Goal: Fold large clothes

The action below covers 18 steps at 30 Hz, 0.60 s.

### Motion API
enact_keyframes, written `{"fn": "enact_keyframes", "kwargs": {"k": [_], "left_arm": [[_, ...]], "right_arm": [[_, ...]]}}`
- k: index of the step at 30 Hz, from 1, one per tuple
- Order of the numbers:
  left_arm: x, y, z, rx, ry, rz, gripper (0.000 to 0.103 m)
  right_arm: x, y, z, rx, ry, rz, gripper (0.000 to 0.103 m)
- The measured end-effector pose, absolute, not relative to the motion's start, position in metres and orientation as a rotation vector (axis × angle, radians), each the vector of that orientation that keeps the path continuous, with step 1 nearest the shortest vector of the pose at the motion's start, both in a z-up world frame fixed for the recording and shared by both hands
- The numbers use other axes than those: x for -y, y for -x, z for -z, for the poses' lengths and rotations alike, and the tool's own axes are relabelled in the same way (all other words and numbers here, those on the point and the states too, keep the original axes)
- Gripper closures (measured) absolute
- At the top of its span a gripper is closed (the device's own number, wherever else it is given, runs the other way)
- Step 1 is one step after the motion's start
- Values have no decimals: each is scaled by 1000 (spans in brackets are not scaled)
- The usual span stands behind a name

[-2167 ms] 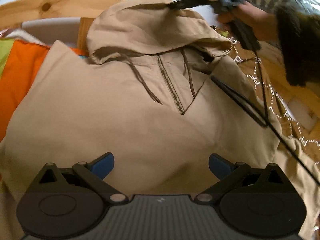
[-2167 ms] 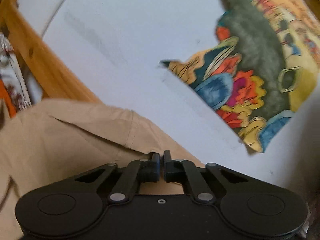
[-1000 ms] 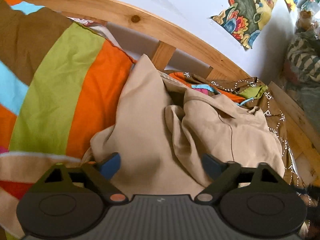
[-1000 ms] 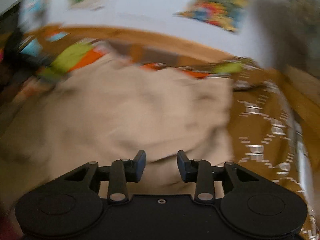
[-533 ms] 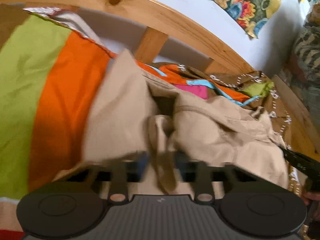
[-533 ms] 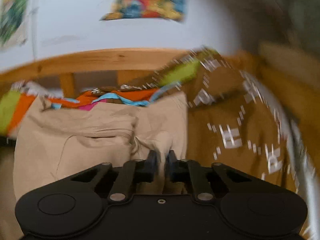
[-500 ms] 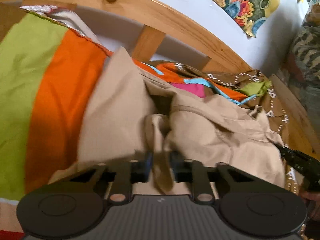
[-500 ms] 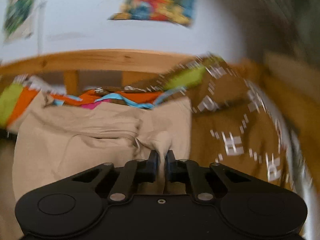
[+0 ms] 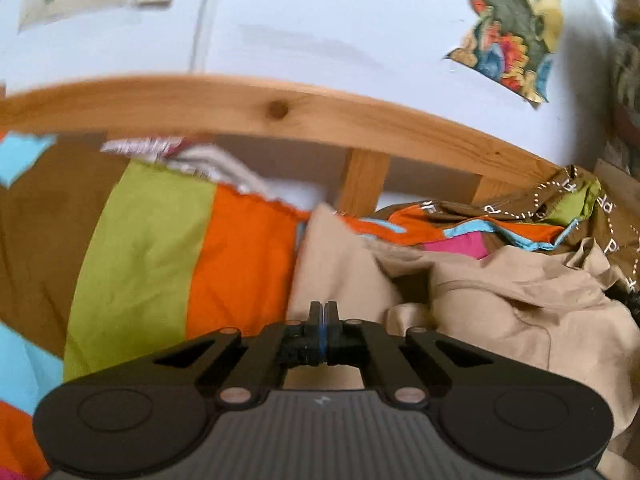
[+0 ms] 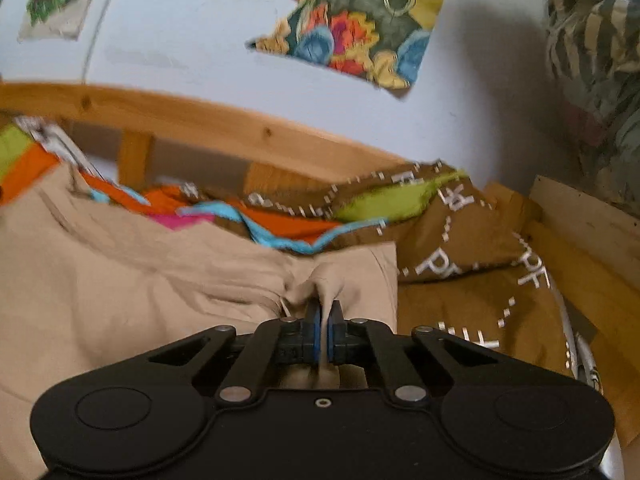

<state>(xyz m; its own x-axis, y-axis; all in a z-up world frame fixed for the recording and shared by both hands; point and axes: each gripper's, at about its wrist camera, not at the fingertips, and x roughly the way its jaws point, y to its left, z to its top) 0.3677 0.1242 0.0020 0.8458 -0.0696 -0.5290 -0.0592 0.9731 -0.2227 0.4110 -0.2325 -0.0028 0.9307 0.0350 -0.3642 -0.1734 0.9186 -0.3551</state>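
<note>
The tan hoodie (image 9: 520,320) lies bunched on the bed, its cloth reaching up under my left gripper (image 9: 324,310). That gripper is shut, its blue pads pressed together on a thin edge of the cloth. In the right wrist view the hoodie (image 10: 140,280) spreads left, and a pinched ridge of it rises between the fingers of my right gripper (image 10: 323,312), which is shut on it near the garment's right edge.
A striped duvet (image 9: 160,248) in green, orange and brown covers the bed; its brown lettered part (image 10: 460,272) lies right of the hoodie. A wooden headboard rail (image 9: 280,108) runs behind, with posters (image 10: 360,20) above. A person's patterned clothing (image 10: 592,60) is at the far right.
Both grippers went from open to shut on folds of the hoodie. Both views have since tilted up, showing more wall, and the hoodie is more bunched than when it lay flat.
</note>
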Motion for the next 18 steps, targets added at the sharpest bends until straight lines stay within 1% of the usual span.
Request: {"fn": "enact_keyframes", "kwargs": {"k": [1, 2, 3, 5, 6, 8, 9, 10, 14, 16, 18], "left_arm": [[-128, -365, 2, -574, 279, 18, 103], [-133, -361, 6, -580, 330, 43, 103], [-136, -359, 9, -583, 376, 82, 103], [-131, -359, 11, -593, 395, 145, 103], [-128, -360, 10, -595, 388, 171, 102], [-122, -366, 8, -603, 385, 211, 94], [-119, -369, 7, -606, 380, 222, 92], [-114, -373, 5, -610, 371, 229, 87], [-106, -395, 13, -687, 353, 172, 81], [-110, -405, 22, -720, 410, 169, 81], [-112, -407, 27, -716, 456, 179, 88]], "right_arm": [[234, -411, 6, -365, 396, -101, 100], [237, -410, 7, -371, 385, -99, 97], [241, -407, 6, -378, 368, -101, 91], [246, -397, 4, -381, 360, -118, 82], [248, -392, 3, -379, 367, -123, 81], [252, -383, 1, -383, 366, -133, 80], [254, -380, 0, -390, 361, -140, 78], [255, -377, 0, -394, 357, -144, 77], [256, -370, 3, -417, 348, -176, 68], [254, -369, 6, -431, 356, -185, 67], [254, -371, 8, -436, 359, -187, 68]]}}
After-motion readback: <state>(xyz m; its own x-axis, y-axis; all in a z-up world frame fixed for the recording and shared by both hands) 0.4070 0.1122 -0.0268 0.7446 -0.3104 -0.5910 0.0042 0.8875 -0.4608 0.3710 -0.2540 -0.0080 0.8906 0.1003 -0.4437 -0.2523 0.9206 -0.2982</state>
